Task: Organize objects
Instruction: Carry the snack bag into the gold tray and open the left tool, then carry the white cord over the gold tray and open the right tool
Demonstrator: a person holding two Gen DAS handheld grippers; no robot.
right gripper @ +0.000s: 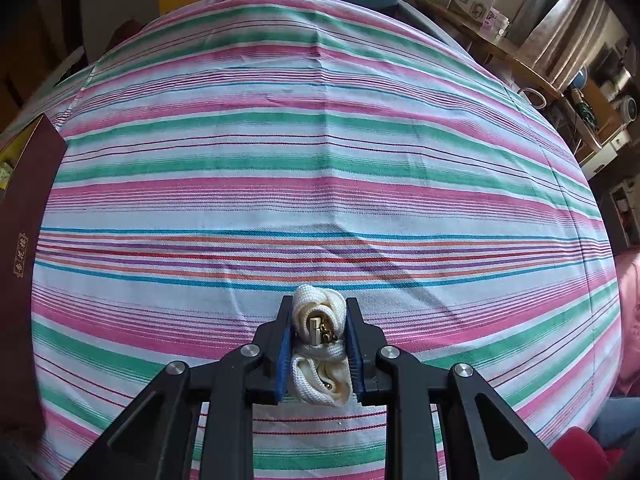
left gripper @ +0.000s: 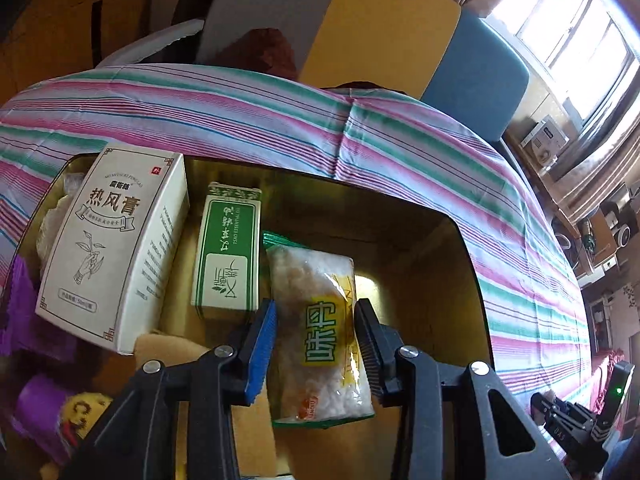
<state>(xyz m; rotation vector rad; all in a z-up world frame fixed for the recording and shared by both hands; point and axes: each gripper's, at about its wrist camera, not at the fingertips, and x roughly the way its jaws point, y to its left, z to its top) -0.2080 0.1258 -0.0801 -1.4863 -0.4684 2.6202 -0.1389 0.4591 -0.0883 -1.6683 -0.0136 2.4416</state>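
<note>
Holding a snack packet (left gripper: pixel 320 332) over the box (left gripper: pixel 460 248), left gripper (left gripper: pixel 315 344) clamped; right gripper (right gripper: pixel 319 350) pinches bundled cord (right gripper: pixel 318 344). Next, probably release into the box.

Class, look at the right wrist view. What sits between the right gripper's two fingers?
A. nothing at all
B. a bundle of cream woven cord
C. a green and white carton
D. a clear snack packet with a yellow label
B: the right gripper is closed on a bundle of cream woven cord above the striped cloth; the snack packet is between the left gripper's fingers.
</note>
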